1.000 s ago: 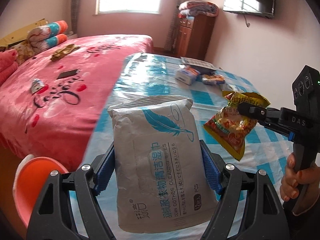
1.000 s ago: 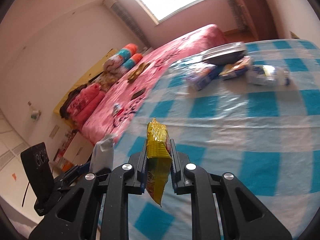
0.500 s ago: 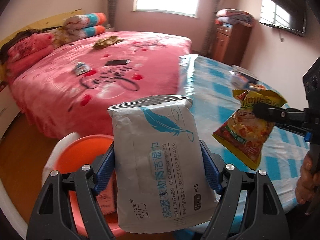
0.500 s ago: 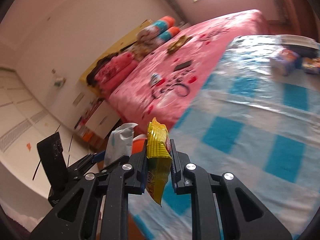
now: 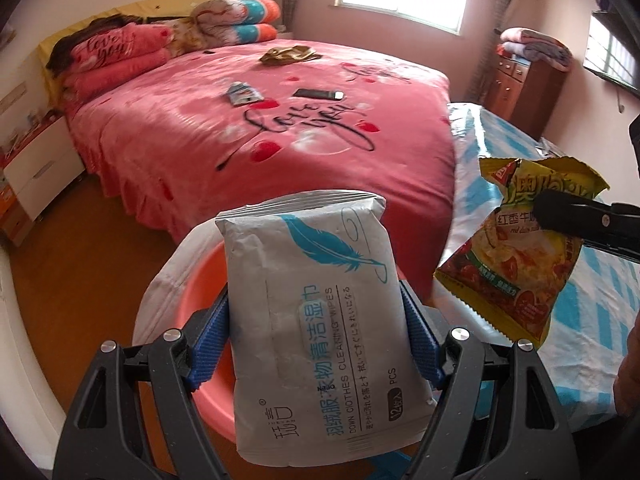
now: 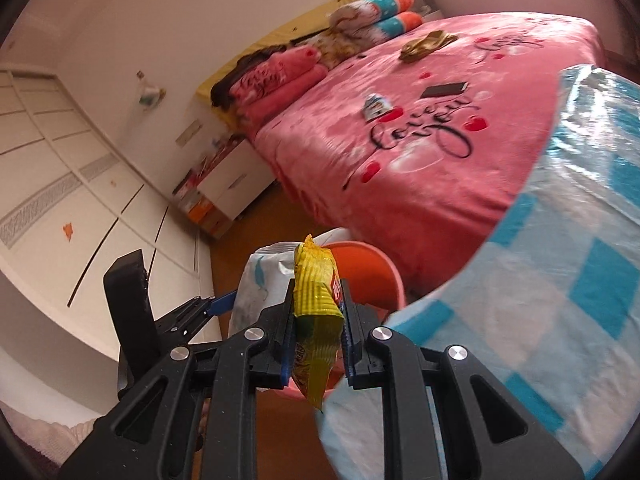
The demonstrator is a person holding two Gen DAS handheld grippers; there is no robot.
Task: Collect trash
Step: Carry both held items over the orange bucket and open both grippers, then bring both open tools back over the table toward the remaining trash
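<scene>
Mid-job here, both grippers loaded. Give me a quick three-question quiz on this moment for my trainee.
1. True or false: the left gripper holds the wipes pack.
2. What does the right gripper hold? A) phone B) yellow snack bag C) bottle
3. What colour is the bin behind the wipes pack?

Key: 1 true; 2 B; 3 orange, with a white liner.

We saw a matt wipes pack (image 5: 316, 312), a glossy crinkled foil snack bag (image 5: 516, 264), a smooth plastic bin (image 6: 368, 272) and a plush bed cover (image 5: 280, 136).
</scene>
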